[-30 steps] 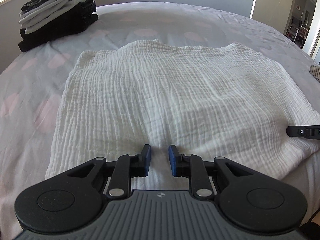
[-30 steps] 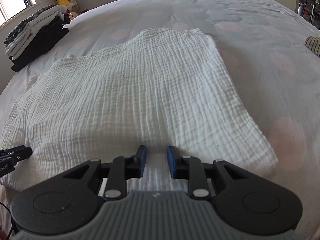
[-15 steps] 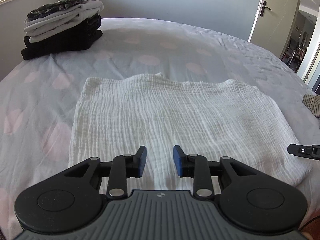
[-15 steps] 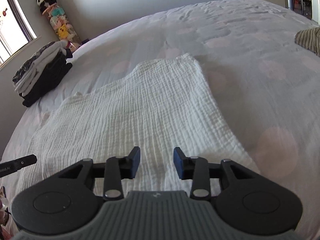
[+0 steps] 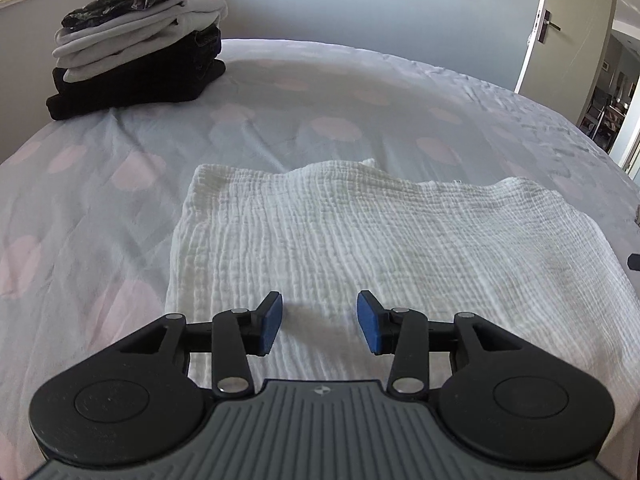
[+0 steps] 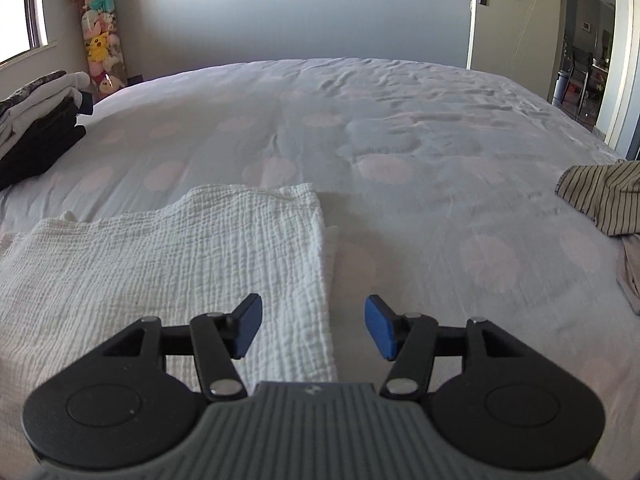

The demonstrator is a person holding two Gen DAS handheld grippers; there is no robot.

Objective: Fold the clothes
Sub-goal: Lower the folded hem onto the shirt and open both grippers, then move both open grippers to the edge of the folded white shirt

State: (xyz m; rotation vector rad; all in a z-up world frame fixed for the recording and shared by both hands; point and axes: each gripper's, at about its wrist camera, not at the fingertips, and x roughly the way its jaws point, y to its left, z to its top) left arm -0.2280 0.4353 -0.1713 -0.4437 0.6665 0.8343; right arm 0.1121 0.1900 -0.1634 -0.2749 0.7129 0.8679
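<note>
A white crinkled cloth lies folded flat on the bed, its right edge showing in the right wrist view. My left gripper hovers over the near left part of the cloth, its jaws opening with nothing between them. My right gripper hangs above the cloth's near right edge, jaws also opening and empty; that edge runs under the gap between its blue pads. A tip of the right gripper peeks in at the left wrist view's right border.
A stack of folded dark and grey clothes sits at the bed's far left corner. A striped garment lies crumpled at the right. The pale sheet with pink dots stretches beyond. A door stands open at the back right.
Both grippers have opened wider and drawn back and up from the cloth, which now lies farther off in both views. The right gripper has shifted toward the cloth's right edge.
</note>
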